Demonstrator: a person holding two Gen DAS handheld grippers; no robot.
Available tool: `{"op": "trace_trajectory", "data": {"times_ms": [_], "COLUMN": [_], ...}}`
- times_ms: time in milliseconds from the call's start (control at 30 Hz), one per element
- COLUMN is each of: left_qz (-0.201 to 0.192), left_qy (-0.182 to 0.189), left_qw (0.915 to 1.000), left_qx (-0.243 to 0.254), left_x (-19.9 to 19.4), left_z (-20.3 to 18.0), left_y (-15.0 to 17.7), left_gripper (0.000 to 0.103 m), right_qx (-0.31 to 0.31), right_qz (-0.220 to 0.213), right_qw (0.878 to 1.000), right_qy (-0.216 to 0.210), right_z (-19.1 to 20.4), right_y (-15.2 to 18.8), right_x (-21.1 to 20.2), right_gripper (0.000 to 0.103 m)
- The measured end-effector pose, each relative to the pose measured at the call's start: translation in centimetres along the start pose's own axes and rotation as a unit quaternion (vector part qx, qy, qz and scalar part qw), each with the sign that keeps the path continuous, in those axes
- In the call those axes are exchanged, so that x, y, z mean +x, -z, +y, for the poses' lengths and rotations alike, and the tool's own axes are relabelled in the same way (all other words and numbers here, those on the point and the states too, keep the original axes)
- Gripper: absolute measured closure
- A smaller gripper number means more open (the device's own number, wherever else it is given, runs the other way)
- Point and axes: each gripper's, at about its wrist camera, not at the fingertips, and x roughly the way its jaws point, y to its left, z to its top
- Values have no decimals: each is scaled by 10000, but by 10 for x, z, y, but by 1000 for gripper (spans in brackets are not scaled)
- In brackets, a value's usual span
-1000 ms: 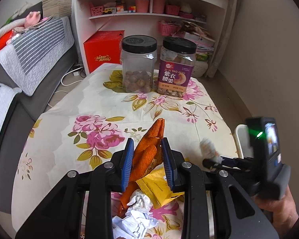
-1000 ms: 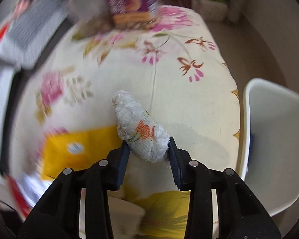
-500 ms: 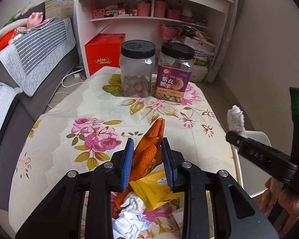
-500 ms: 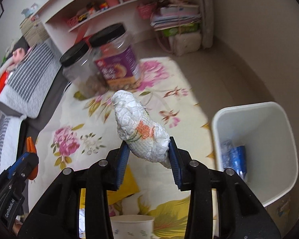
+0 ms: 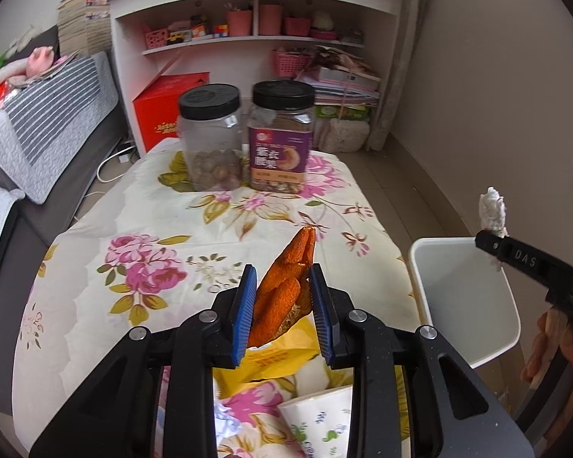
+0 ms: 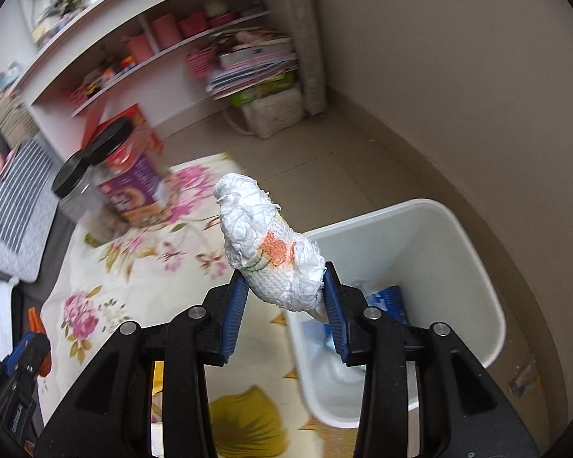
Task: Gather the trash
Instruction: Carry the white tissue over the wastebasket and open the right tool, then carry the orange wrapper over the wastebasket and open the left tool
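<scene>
My left gripper (image 5: pixel 282 307) is shut on an orange crinkled wrapper (image 5: pixel 286 286), held above the flowered table (image 5: pixel 133 229). My right gripper (image 6: pixel 284 305) is shut on a crumpled white paper wad (image 6: pixel 271 244) with an orange print, held above the near rim of the white trash bin (image 6: pixel 477 267). In the left wrist view the same wad (image 5: pixel 492 213) sticks up from the right gripper's finger over the bin (image 5: pixel 473 305) at the table's right side. The bin holds blue and white packaging (image 6: pixel 386 299). A yellow packet (image 5: pixel 275 358) and a paper cup (image 5: pixel 321 420) lie under my left gripper.
Two black-lidded jars, a clear one (image 5: pixel 212 137) and a purple-labelled one (image 5: pixel 282 137), stand at the table's far end. A white shelf unit (image 5: pixel 256 38) and a red box (image 5: pixel 168 110) lie beyond. A sofa with a striped blanket (image 5: pixel 46 122) runs along the left. A wall (image 6: pixel 458 76) stands behind the bin.
My right gripper rose and swung right with the paper wad, from over the table to over the bin. My left gripper shifted toward the bin side, still clamping the orange wrapper.
</scene>
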Motion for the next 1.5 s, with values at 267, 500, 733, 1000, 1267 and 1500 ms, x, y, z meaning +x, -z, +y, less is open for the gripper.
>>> {"op": "trace_trajectory", "data": {"times_ms": [267,500,733,1000,1267,1500], "left_qz": [-17,-58,-10,1210,2694,2892], "left_qy": [180,443,656,1187,559,499], "left_qw": [9997,9982,9951,9756,9107,8992], "left_qx": [190,397,735,1395,3081,3246], "left_x": [-2,-6,0,44,94,113], "left_z": [-34,-81,-129,-160,-148,-135], "left_y": [0,-3,1,17,61,73], "left_gripper": [73,73,73,68,58,58], "right_qx": [232,662,1335,1747,1581,1258], "right_qz": [90,-64,-403,-410,-295,-117], "right_qw": [9984,9959,9875,9809,9860,9915], "right_qy": [510,619,731,757,438,306], "right_z": [-36,-72,-122,-164,-154,-130], "right_y": [2,-1,-3,-2,-4,-6], "right_x": [-2,-23,-49,-58,-56,-45], "right_gripper": [65,38,24,19,16,16]}}
